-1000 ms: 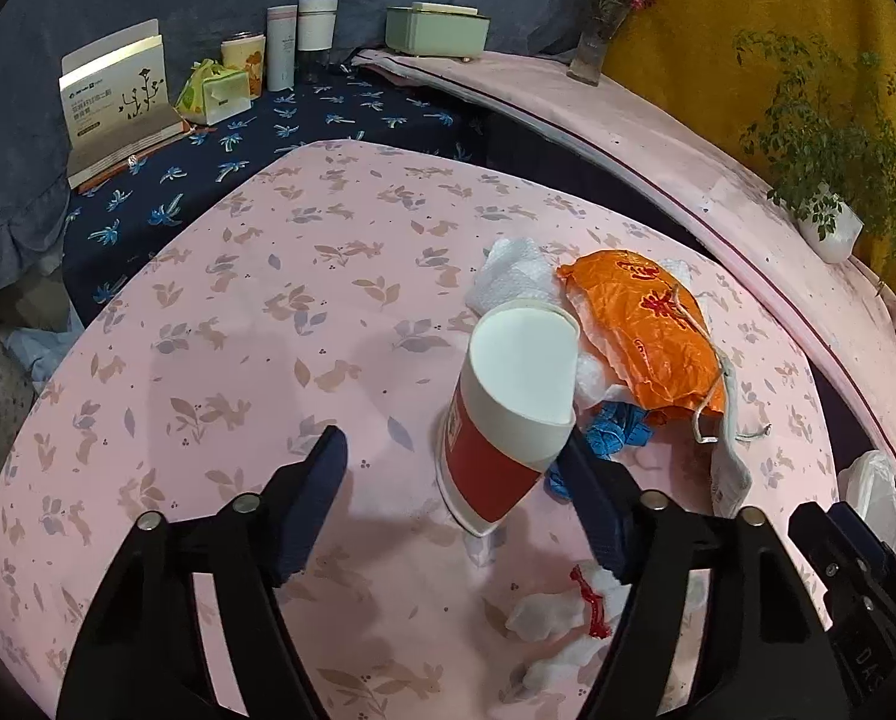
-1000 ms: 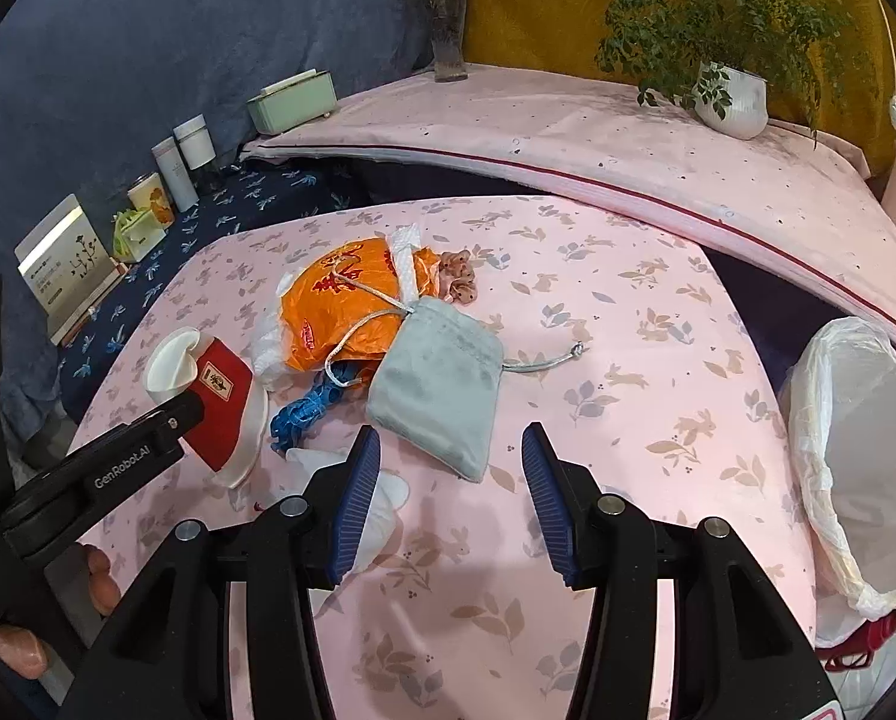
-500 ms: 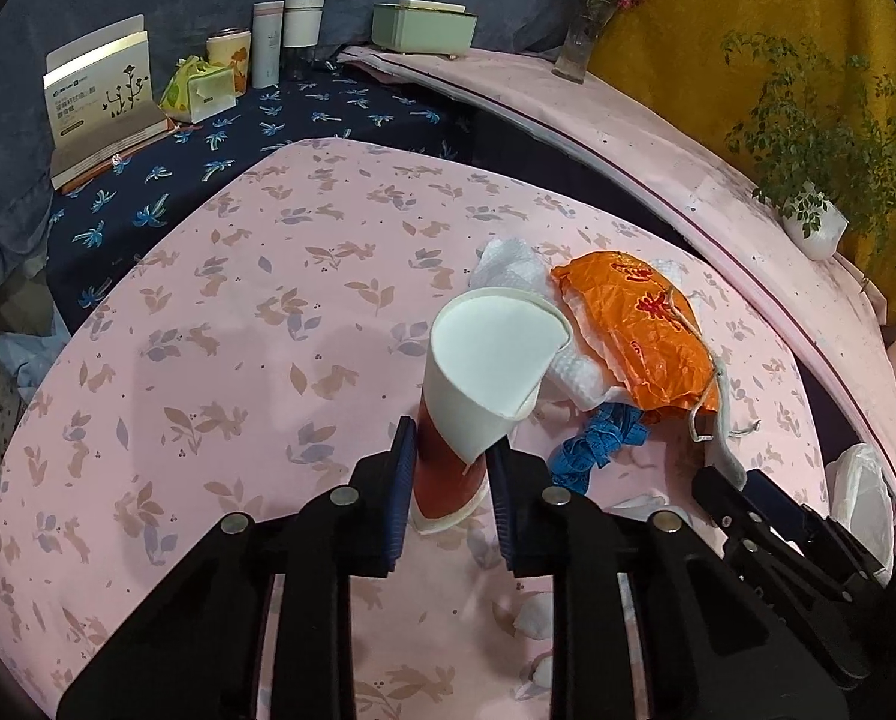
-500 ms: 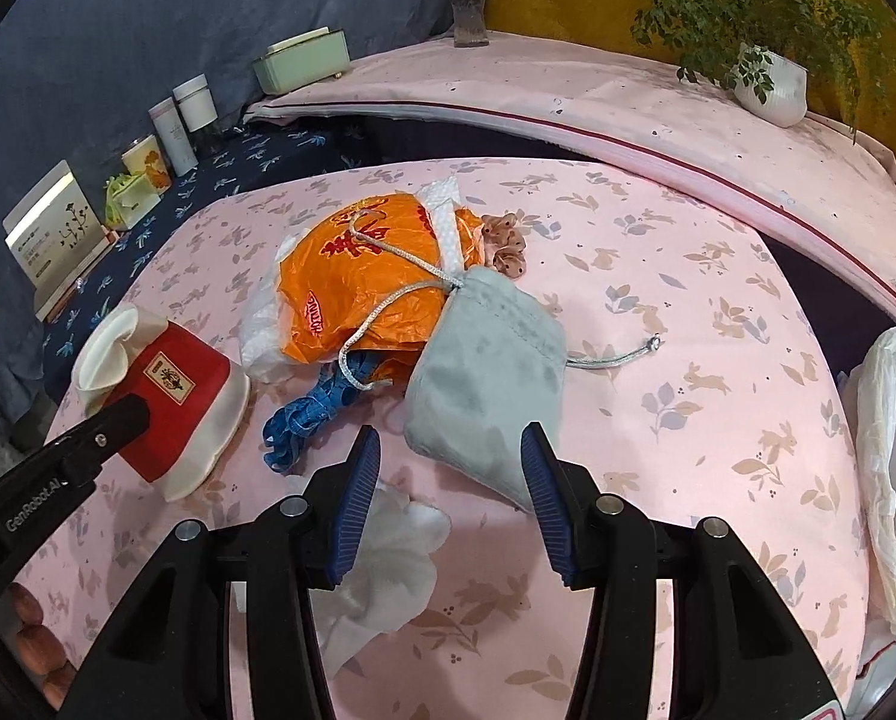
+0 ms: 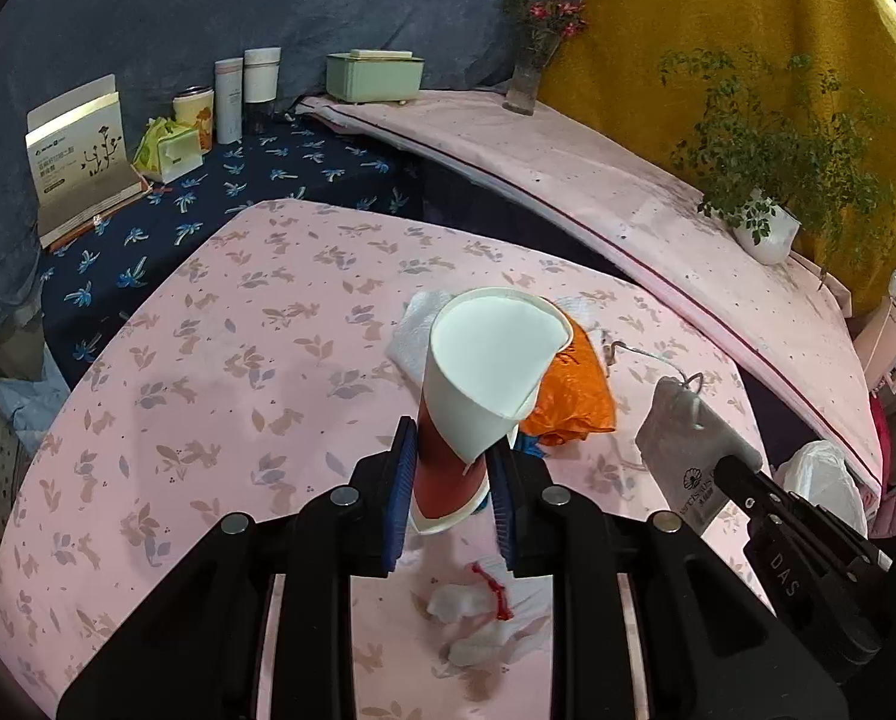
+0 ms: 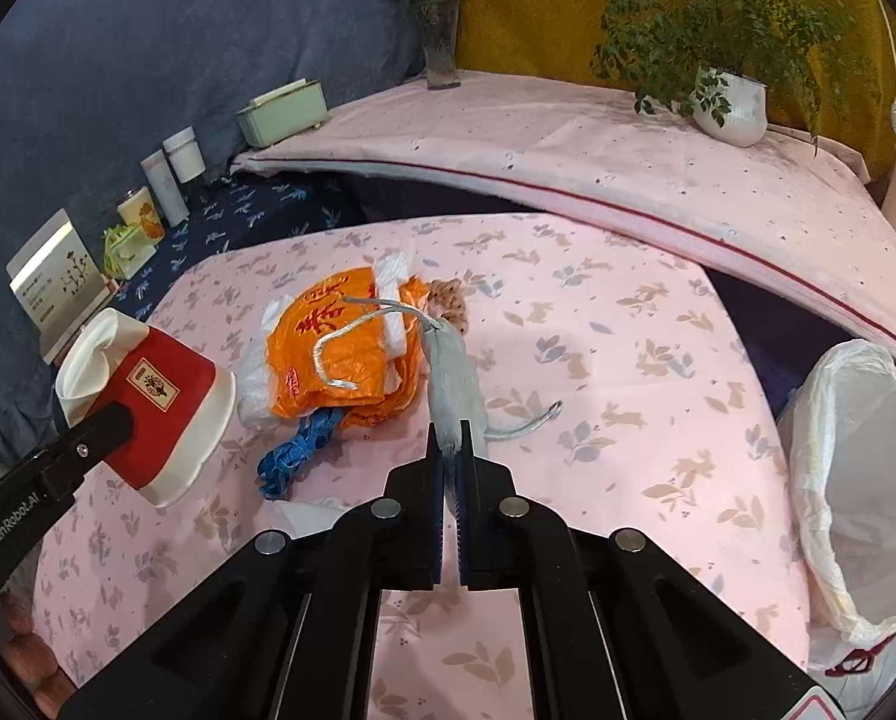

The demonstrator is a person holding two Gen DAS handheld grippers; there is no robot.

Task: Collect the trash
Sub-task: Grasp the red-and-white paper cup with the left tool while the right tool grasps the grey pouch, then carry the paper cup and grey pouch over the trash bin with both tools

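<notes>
My left gripper [image 5: 451, 468] is shut on a crushed red and white paper cup [image 5: 478, 384] and holds it above the pink table; the cup also shows in the right wrist view [image 6: 154, 402]. My right gripper [image 6: 451, 450] is shut on a grey drawstring pouch [image 6: 451, 378], lifted on edge; the pouch also shows in the left wrist view [image 5: 688, 450]. An orange plastic bag [image 6: 340, 354], a blue strap [image 6: 298, 450] and white tissues [image 5: 472, 606] lie on the table.
A bin lined with a white bag [image 6: 862, 492] stands off the table's right edge. A pink-covered bench carries a potted plant [image 6: 730, 108] and a flower vase [image 6: 439, 54]. Boxes and jars [image 5: 226, 102] stand on the dark blue cloth at the back left.
My left gripper closed on the paper cup and raised it. My right gripper closed on the grey pouch and lifted it on edge off the table.
</notes>
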